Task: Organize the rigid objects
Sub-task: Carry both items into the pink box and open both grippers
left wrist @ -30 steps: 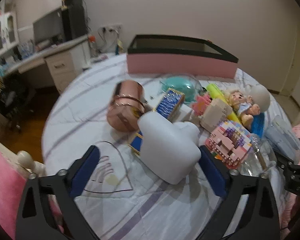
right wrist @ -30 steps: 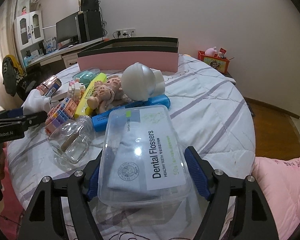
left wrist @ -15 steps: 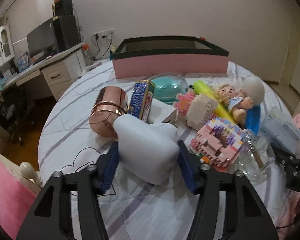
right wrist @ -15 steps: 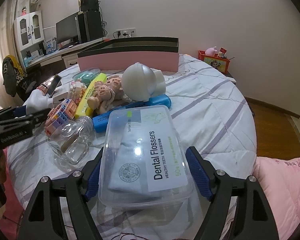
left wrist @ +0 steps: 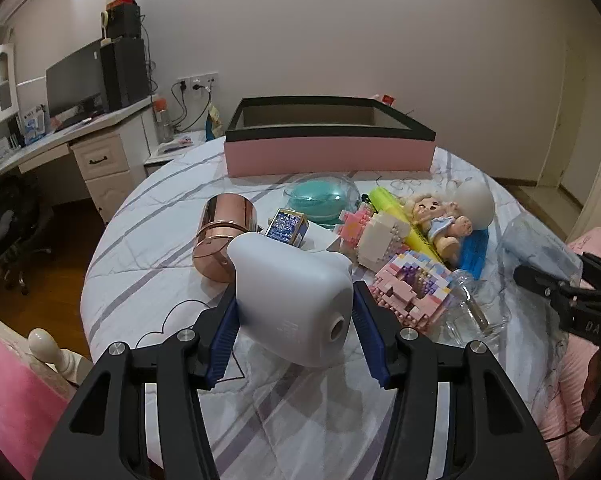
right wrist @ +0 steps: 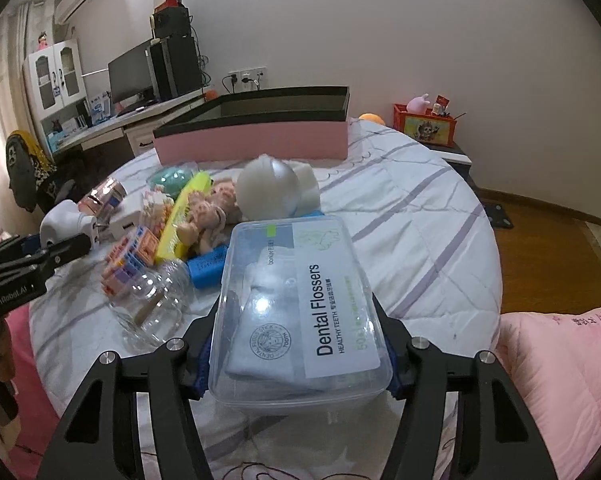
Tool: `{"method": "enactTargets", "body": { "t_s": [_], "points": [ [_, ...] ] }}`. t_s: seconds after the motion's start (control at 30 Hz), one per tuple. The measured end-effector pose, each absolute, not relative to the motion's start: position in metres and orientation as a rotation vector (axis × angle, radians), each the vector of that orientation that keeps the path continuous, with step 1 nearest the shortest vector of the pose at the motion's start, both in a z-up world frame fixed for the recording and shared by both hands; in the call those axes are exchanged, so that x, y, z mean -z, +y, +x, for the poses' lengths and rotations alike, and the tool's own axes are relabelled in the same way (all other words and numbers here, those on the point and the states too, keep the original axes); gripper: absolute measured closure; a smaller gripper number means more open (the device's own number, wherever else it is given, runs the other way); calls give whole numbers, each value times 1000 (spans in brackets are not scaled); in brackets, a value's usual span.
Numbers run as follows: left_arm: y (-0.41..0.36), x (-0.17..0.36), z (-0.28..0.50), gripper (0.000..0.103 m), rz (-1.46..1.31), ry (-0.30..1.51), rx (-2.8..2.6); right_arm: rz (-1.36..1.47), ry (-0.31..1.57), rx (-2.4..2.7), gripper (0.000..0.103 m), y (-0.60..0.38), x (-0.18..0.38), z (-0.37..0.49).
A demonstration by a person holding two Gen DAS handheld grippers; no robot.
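Observation:
My left gripper [left wrist: 294,332] is shut on a white plastic device [left wrist: 290,292] and holds it just above the bedspread, near the front of the pile. My right gripper [right wrist: 296,364] is shut on a clear dental flossers box [right wrist: 296,312] and holds it a little above the bed. The open pink box with a black rim [left wrist: 328,148] stands at the far side of the bed; it also shows in the right wrist view [right wrist: 256,136]. The left gripper and white device show at the left of the right wrist view [right wrist: 66,224].
A pile lies on the striped bedspread [left wrist: 148,264]: copper tin [left wrist: 224,236], blue card box [left wrist: 286,226], teal case [left wrist: 320,198], brick models [left wrist: 408,288], yellow marker [left wrist: 396,216], doll [left wrist: 436,220], white ball [left wrist: 474,204], blue case [left wrist: 474,250], glass bottle [right wrist: 156,304]. A desk stands at the left.
My left gripper closed on the white device and lifted it, pulling back toward the camera. My right gripper closed on the flossers box and raised it slightly.

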State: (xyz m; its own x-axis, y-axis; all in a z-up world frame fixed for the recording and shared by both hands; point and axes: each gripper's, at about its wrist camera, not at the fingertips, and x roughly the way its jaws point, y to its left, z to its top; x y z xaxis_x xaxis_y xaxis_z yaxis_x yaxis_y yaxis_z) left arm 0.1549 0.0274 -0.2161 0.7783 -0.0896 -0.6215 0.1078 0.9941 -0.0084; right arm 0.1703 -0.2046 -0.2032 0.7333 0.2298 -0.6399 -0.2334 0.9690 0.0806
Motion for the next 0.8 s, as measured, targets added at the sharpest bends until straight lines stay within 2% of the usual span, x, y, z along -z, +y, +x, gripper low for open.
{"method": "enactTargets", "body": {
  "t_s": [0.47, 0.8],
  "points": [
    [11, 158, 179, 48, 63, 552, 113, -15, 594, -314, 39, -188, 145, 198],
    [-11, 124, 292, 48, 149, 537, 145, -85, 561, -335, 39, -159, 100, 299]
  ]
}}
